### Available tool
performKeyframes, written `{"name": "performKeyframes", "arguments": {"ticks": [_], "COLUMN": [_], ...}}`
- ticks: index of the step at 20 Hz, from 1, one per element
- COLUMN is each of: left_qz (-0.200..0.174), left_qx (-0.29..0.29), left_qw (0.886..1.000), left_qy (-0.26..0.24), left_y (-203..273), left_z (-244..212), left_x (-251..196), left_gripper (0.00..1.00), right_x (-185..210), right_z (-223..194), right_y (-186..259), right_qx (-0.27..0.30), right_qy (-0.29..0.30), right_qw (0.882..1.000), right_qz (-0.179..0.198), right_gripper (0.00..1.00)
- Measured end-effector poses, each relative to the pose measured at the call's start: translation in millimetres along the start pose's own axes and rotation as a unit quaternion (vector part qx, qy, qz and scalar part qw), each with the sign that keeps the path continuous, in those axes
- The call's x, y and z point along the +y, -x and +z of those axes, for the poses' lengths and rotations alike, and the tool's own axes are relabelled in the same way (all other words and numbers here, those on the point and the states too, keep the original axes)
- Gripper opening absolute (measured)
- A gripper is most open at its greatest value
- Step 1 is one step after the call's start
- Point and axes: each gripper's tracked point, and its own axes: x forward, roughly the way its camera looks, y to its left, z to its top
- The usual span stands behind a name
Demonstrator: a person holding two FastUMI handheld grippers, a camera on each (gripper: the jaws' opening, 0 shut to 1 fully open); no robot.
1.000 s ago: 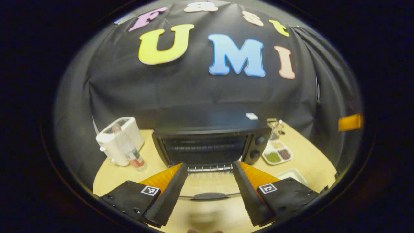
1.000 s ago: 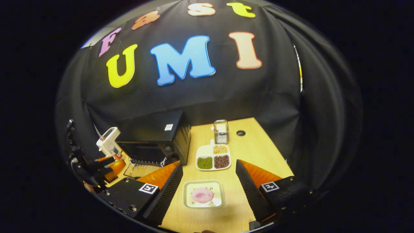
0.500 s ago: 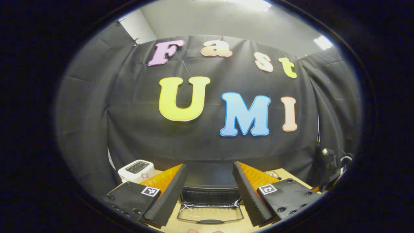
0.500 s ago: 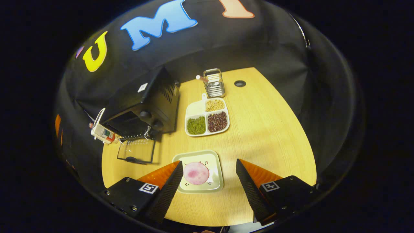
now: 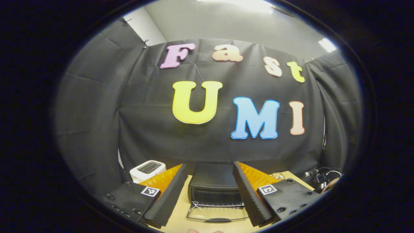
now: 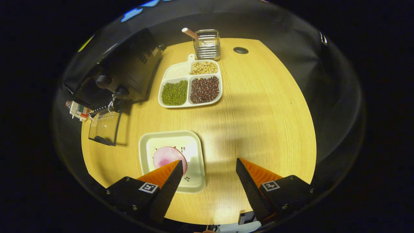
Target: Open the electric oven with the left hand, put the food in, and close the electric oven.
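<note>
Two grippers are in use, both with jaws spread wide and nothing between them. In the left gripper view, the left gripper [image 5: 208, 194] is raised and level, looking over the wooden table [image 5: 181, 221] toward the booth's cloth wall. Ahead and to the left of its left finger sits a white toaster [image 5: 147, 169]. Straight ahead, framed between the two fingers, stands the black electric oven [image 5: 214, 184], well apart from the tips. Its glass door [image 5: 215, 215] is folded down flat on the table toward the gripper, with the dark handle at its near edge, and the wire rack edge shows at the mouth of the cavity. Far off to the right, past the right finger, part of the other gripper's rig [image 5: 320, 179] is visible.

In the right gripper view, the right gripper [image 6: 208, 184] looks down on the table [image 6: 268, 106]. Far ahead to its left is the oven [image 6: 129, 68] with its door [image 6: 105, 127] lowered. Just ahead of the left finger lies a square plate [image 6: 190, 155] carrying the food [image 6: 165, 157], a round pink slice; the fingertip overlaps the slice and the plate's near edge, though contact cannot be judged. Farther ahead, roughly centred, sits a divided tray of beans [image 6: 190, 85], and beyond it a wire holder [image 6: 207, 45].
</note>
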Motion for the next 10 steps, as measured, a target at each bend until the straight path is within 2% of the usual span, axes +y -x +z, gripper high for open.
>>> {"name": "performKeyframes", "arguments": {"ticks": [3,4,5,6,7,10], "left_qz": [0.014,0.018,0.022,0.026,0.029,0.037], "left_qx": [0.009,0.011,0.015,0.018,0.02,0.024], "left_qw": [1.0,1.0,1.0,1.0,0.999,0.999], "left_qy": [0.004,0.005,0.005,0.004,0.004,0.004], "left_y": [4,5,6,8,11,15], "left_z": [-7,-10,-12,-13,-15,-18], "left_x": [13,17,21,26,29,38], "left_gripper": [0.99,0.91,0.91,0.99,0.95,0.95], "right_x": [-3,-5,-8,-10,-11,-6], "right_z": [-4,-5,-5,-5,-6,-3], "right_y": [-17,-21,-25,-29,-32,-38], "right_qx": [0.027,0.033,0.039,0.044,0.048,0.052], "right_qy": [0.017,0.026,0.035,0.045,0.052,0.058], "right_qw": [0.999,0.999,0.998,0.997,0.996,0.996], "right_qz": [-0.019,-0.025,-0.035,-0.043,-0.048,-0.049], "right_gripper": [1.0,1.0,1.0,1.0,0.99,0.98]}}
